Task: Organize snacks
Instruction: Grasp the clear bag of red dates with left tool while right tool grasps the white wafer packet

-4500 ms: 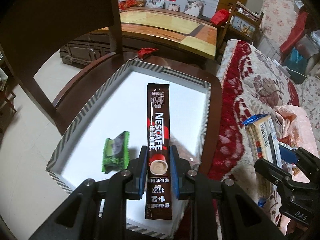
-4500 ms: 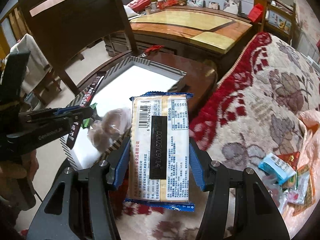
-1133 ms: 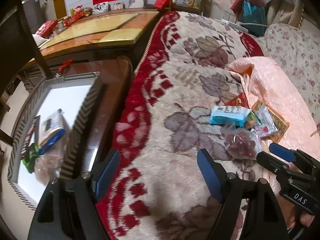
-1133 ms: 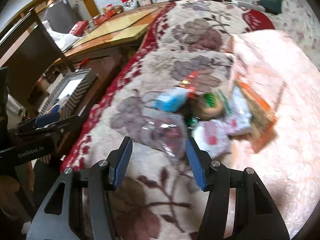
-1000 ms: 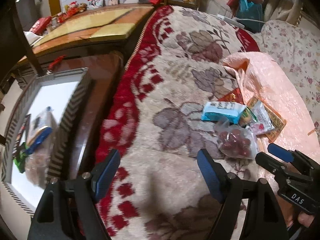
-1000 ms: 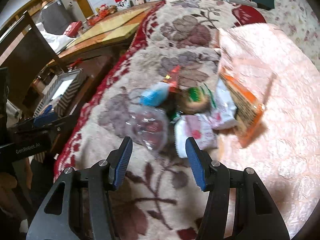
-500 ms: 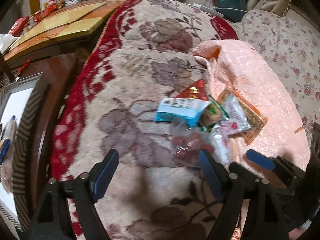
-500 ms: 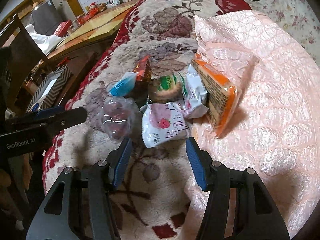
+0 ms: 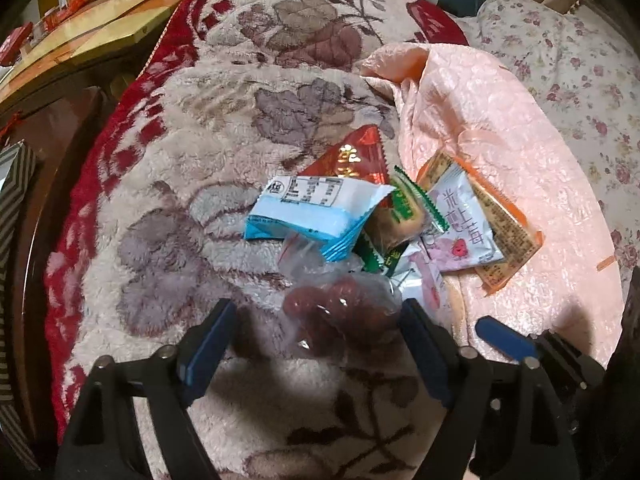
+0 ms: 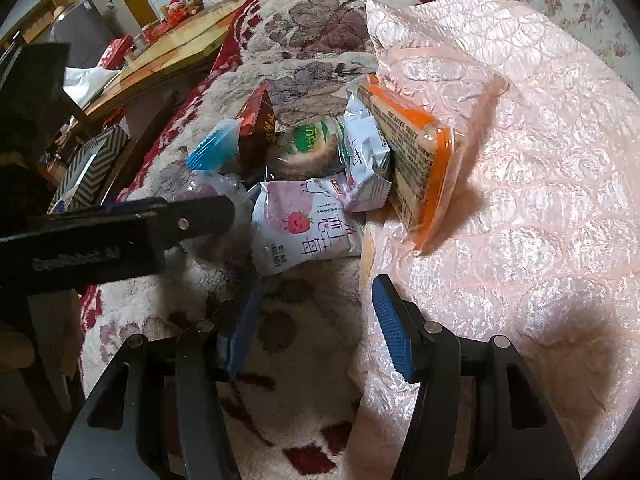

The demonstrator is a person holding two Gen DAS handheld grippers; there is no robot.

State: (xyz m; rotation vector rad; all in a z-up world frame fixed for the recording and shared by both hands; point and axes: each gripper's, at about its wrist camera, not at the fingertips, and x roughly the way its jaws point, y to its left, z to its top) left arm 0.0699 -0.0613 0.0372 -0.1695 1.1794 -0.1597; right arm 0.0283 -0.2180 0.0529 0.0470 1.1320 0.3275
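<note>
A pile of snacks lies on the floral blanket. My left gripper (image 9: 316, 336) is open, its jaws on either side of a clear bag of red fruits (image 9: 340, 308). Behind that bag lie a blue-white packet (image 9: 312, 212), a red packet (image 9: 352, 156), a green-wrapped cake (image 9: 400, 220), a pink strawberry packet (image 9: 460, 228) and an orange cracker pack (image 9: 500, 220). My right gripper (image 10: 316, 320) is open and empty, just short of a pink strawberry packet (image 10: 304, 228). The orange cracker pack (image 10: 416, 160) stands on edge to its right. The left gripper's finger (image 10: 120, 232) crosses the right wrist view.
The striped box (image 10: 84, 168) stands on a dark wooden chair at the far left, its edge also in the left wrist view (image 9: 12, 184). A pink quilted cover (image 10: 540, 160) lies right of the pile. A wooden table (image 9: 80, 32) stands behind.
Both grippers left the box, empty and open, and swung right to the snack pile on the blanket. In the last half second both came closer, the left one around the fruit bag.
</note>
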